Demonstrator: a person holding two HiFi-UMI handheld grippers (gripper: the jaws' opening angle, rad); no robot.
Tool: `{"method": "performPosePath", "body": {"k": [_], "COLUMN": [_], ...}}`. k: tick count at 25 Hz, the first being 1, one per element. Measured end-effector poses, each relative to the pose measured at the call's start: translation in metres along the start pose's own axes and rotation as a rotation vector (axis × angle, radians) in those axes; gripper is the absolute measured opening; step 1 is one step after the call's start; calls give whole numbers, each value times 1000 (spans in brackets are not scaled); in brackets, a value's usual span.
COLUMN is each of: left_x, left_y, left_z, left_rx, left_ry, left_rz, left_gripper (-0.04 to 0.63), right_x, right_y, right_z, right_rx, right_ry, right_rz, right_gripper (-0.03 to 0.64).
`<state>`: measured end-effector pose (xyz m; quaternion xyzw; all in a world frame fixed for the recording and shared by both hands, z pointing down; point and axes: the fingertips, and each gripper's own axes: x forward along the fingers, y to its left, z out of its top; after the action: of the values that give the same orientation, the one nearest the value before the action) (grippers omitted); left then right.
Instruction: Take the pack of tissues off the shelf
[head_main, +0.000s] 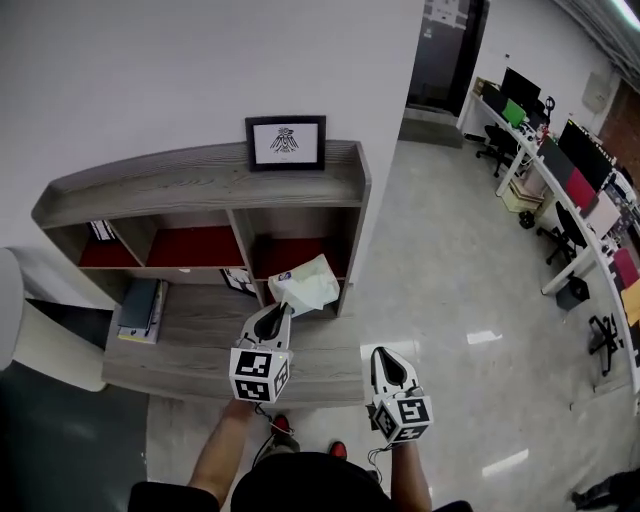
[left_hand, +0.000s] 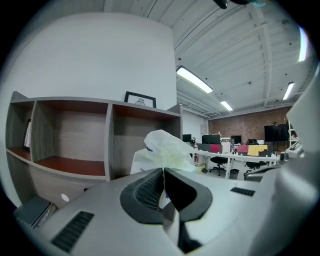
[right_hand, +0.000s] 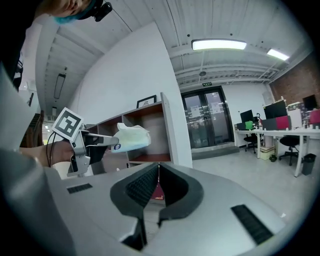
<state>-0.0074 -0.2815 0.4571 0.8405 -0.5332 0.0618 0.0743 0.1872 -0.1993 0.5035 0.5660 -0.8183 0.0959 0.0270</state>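
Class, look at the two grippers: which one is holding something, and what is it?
The left gripper, shut on the pack of tissues in front of the shelf; the right gripper is shut too, with nothing between its jaws.

Pack of tissues (head_main: 305, 285) — white, pale green tint, blue mark. Shelf (head_main: 200, 180) — grey woodgrain, red compartment floors.

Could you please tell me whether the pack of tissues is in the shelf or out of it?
Out: the left gripper is shut on the pack of tissues, holding it in the air in front of the shelf.
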Motion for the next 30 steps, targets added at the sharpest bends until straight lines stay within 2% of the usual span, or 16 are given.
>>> {"method": "performPosePath", "body": {"k": [5,13,30], "left_x": [-32,-82,-184], "left_y": [13,43,114], "left_z": [-17,-43,-110], "left_rx": [4,-42,-153], "left_ry": [12,31,65], "left_rz": [87,224,521], "left_gripper": [11,11,11], "right_x": [14,36,86], "right_y": [23,70,198], "right_z": [-2,-8,-36], "right_rx": [-19,-37,-83], "right_ry": [12,35,130], "right_rz": [101,258,574], "right_gripper": [32,32,32]}}
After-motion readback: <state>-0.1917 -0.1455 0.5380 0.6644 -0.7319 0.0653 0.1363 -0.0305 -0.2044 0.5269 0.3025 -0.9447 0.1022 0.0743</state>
